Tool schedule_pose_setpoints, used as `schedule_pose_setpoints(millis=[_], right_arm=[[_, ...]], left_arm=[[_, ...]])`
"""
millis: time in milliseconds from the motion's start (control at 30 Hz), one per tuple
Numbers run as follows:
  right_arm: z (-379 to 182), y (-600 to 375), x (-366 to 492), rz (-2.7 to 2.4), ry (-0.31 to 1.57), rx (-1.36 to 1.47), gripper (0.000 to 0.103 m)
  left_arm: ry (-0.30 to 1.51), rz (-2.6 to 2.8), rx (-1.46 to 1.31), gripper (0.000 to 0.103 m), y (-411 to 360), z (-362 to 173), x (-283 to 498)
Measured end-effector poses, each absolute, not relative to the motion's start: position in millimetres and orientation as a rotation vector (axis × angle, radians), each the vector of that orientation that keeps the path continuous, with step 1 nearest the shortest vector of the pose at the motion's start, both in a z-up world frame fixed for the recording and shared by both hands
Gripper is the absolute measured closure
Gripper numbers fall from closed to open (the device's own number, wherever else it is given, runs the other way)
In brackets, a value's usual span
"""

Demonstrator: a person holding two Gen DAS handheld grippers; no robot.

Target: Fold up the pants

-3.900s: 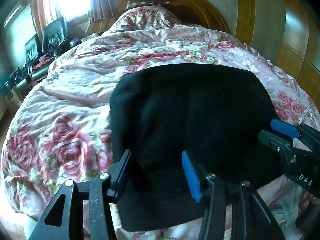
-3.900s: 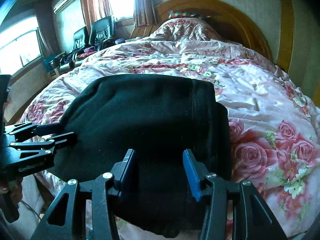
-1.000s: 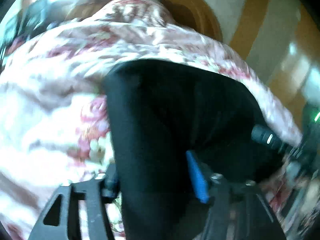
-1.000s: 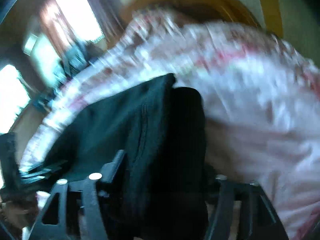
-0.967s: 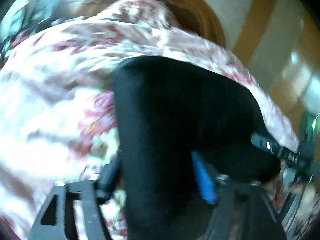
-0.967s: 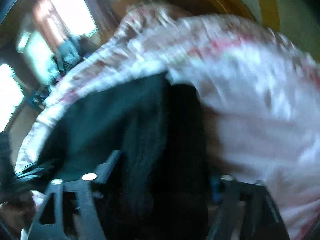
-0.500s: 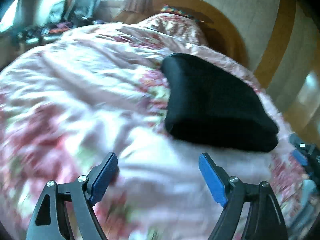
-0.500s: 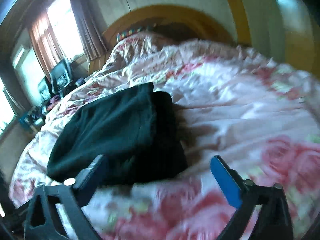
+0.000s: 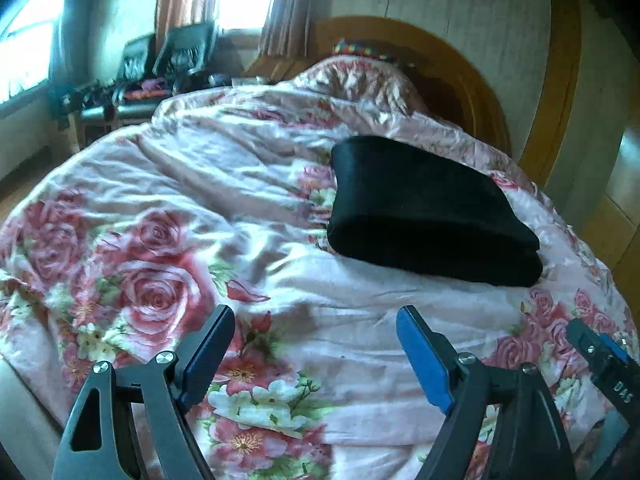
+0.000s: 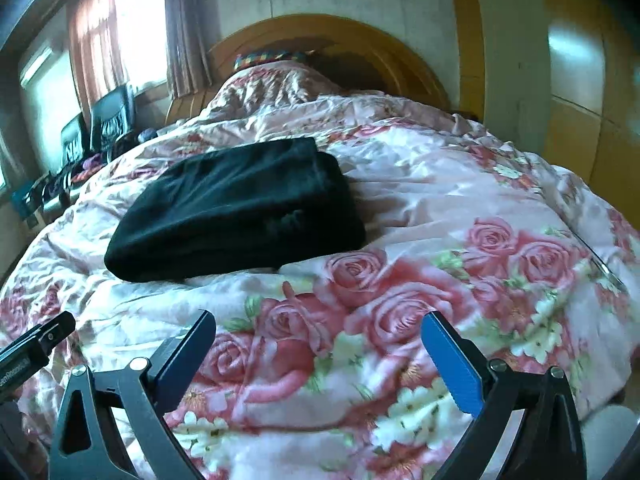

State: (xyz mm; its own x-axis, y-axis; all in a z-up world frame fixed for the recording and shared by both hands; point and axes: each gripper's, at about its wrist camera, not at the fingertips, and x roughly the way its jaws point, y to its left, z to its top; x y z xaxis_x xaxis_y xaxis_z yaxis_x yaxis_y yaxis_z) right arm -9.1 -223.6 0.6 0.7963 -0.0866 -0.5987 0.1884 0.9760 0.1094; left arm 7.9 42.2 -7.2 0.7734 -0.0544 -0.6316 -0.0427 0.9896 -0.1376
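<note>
The black pants (image 9: 424, 212) lie folded into a thick rectangle on the pink rose-print quilt (image 9: 168, 216), toward the headboard. They also show in the right wrist view (image 10: 240, 208), left of centre. My left gripper (image 9: 316, 340) is open and empty, held back over the quilt near the foot of the bed, well short of the pants. My right gripper (image 10: 320, 344) is open and empty too, over the roses and apart from the pants. The right gripper's tip (image 9: 604, 364) shows at the lower right of the left wrist view.
A curved wooden headboard (image 9: 472, 80) stands behind a quilt-covered pillow (image 10: 272, 84). Black chairs (image 9: 172, 56) with clutter sit under the window at the left. Wooden wall panels (image 10: 580, 80) run along the right side of the bed.
Both grippers let go of the pants and pulled back toward the foot of the bed. The pants now lie folded farther up the quilt, and both sets of jaws stand wide open.
</note>
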Motion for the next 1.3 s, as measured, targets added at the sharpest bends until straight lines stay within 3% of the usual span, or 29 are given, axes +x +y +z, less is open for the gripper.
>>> schedule_pose_setpoints(millis=[1300], right_arm=[[-4, -195, -9, -0.053, 0.613, 0.066, 0.000]], left_arm=[[0.666, -0.051, -0.034, 0.019, 16, -9, -4]])
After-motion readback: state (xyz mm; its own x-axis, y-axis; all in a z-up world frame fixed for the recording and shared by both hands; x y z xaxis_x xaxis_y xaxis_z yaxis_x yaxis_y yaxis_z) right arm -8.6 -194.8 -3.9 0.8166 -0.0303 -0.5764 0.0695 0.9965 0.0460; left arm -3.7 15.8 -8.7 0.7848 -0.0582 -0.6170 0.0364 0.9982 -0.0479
